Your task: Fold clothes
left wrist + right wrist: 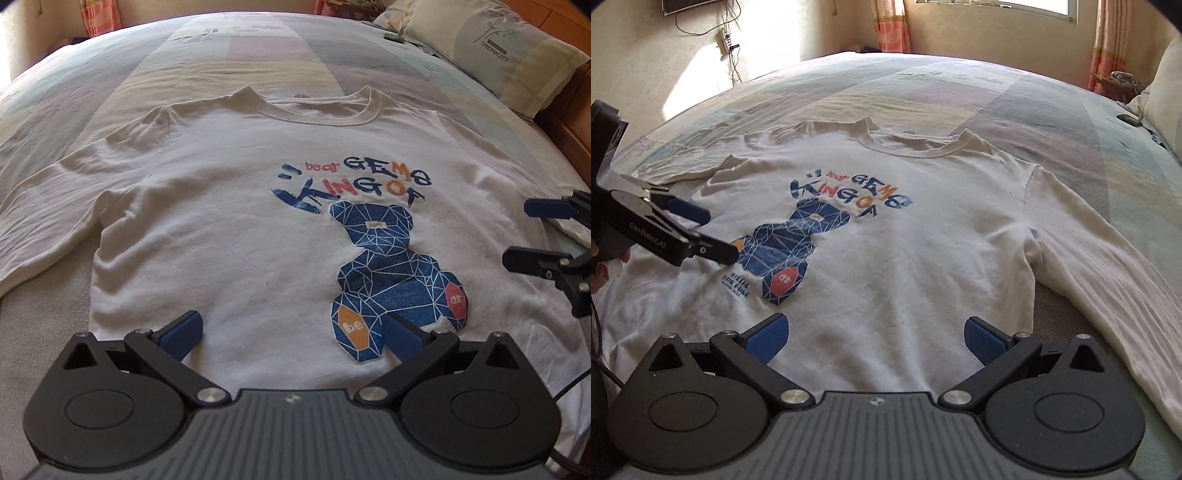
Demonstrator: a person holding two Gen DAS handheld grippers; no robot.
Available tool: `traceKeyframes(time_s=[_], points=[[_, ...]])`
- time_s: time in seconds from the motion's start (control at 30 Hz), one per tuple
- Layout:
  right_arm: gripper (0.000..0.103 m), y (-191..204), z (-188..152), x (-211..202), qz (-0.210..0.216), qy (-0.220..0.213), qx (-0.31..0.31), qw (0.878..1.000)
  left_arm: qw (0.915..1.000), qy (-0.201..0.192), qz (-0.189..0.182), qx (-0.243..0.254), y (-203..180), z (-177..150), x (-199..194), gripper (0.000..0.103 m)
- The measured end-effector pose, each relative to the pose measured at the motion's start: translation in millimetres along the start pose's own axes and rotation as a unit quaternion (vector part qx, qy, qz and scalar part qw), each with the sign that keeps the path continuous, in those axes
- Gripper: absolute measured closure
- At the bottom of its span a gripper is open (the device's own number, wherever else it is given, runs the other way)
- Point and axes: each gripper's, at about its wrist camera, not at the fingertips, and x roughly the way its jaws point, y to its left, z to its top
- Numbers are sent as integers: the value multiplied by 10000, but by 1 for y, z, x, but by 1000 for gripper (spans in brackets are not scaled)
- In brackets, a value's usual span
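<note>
A white sweatshirt (229, 229) lies flat on the bed (258, 51); left gripper (291, 332) and right gripper (873, 336) hover above its hem, jaws apart, empty.

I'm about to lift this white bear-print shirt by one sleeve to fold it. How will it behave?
Probably floppy: the long-sleeved shirt lies limp and wrinkled on the bed, so the sleeve would likely sag and drag the body along. It looks thin and light. The open right gripper may pinch it easily.
</note>
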Motion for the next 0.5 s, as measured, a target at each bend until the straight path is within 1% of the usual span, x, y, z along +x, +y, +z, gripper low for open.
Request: traceKeyframes(time_s=[0.1, 0.13, 0.27, 0.3, 0.37, 0.43, 0.5], points=[[0, -4, 25, 17, -446, -487, 15, 9978, 10000, -29, 35, 77, -2, -3, -1, 1], [0, -7, 31, 24, -495, -572, 45, 9971, 10000, -47, 27, 69, -1, -4, -1, 1], [0, -18, 24, 48, -763, 20, 278, 9967, 9999, -101, -42, -48, 4, -5, -3, 1], [0, -21, 17, 51, -721, 214, 373, 9965, 9999, -113, -54, -87, 5, -5, -3, 1], [0, -22, 0, 39, -646, 169, 407, 9969, 9998, -121, -67, -153, 7, -3, -2, 1], [0, -22, -7, 25, -479, 352, 477, 9971, 9998, -116, -27, -172, 7, -1, 0, 1], [0, -27, -12, 7, -340, 209, 740, 9965, 9998, -107, 13, -170, 6, 0, 1, 1]])
